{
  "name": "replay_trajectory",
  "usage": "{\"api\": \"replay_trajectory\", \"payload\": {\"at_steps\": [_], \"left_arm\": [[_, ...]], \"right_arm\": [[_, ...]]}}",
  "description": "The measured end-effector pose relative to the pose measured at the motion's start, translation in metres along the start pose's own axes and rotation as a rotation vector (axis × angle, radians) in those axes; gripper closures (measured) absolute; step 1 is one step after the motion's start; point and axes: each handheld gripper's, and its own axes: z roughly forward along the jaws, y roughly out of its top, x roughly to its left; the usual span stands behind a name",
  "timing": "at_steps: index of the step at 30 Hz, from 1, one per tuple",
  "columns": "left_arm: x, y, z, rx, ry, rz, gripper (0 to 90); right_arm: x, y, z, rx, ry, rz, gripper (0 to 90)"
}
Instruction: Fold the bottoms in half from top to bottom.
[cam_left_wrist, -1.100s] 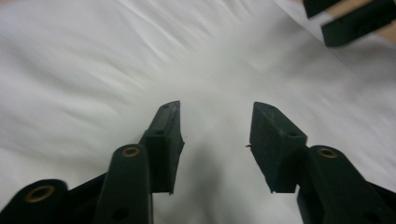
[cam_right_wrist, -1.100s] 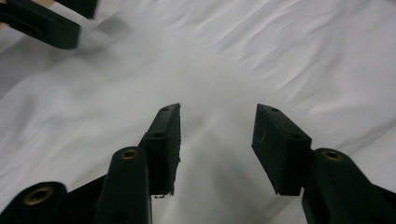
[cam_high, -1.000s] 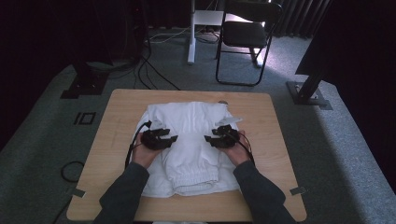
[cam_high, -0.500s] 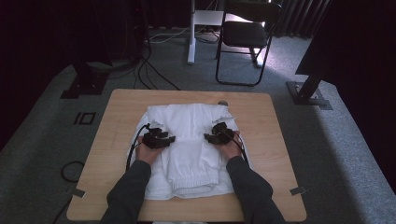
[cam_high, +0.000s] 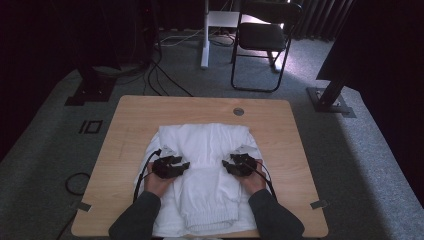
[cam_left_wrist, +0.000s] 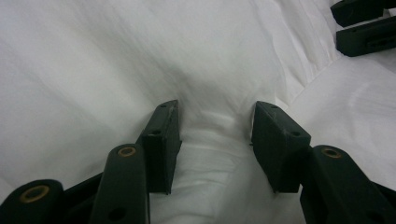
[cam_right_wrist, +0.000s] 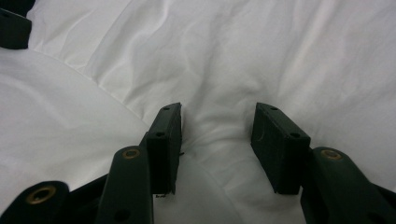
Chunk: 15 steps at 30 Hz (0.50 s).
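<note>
Resting both tools low on the white folded cotton garment (cam_high: 205, 165), I keep to the middle of the high view, where the cloth lies spread on the pale wooden square table (cam_high: 130, 120), its ribbed hem hanging towards the bottom edge of the frame. My left gripper (cam_high: 172, 165) sits at centre left of that view, on the left part of the fabric, and my right gripper (cam_high: 235, 162) sits at centre right, on the right part, the two well apart with a raised fold of cloth between them.

In the left gripper view the left gripper (cam_left_wrist: 215, 140) has its jaws about half spread, their tips set down into the garment (cam_left_wrist: 116, 60), and a soft ridge of fabric rises between them; I cannot tell whether the pads press on it. The black jaws of the other tool show in the upper right corner.

In the right gripper view the right gripper (cam_right_wrist: 217, 140) is likewise half spread, tips down on the garment (cam_right_wrist: 280, 51), with a crease running up between the jaws; again I cannot tell if the cloth is pinched. A fold edge curves across the lower left of that frame
</note>
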Motion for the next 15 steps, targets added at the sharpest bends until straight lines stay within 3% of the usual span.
{"api": "replay_trajectory", "payload": {"at_steps": [7,9,12,15], "left_arm": [[-0.017,-0.015,-0.015,0.004,-0.007,-0.021,51.8],[-0.018,-0.011,-0.021,0.016,-0.006,-0.006,51.1],[-0.012,0.007,-0.031,-0.004,0.072,0.029,47.3],[0.008,0.035,-0.041,-0.055,0.137,0.004,42.5]], "right_arm": [[0.013,-0.014,-0.014,-0.007,0.018,-0.005,51.9],[0.015,-0.016,-0.016,-0.007,0.022,-0.014,52.0],[0.016,-0.016,-0.016,-0.006,0.02,-0.018,52.0],[0.016,-0.016,-0.016,-0.008,0.021,-0.018,52.1]]}}
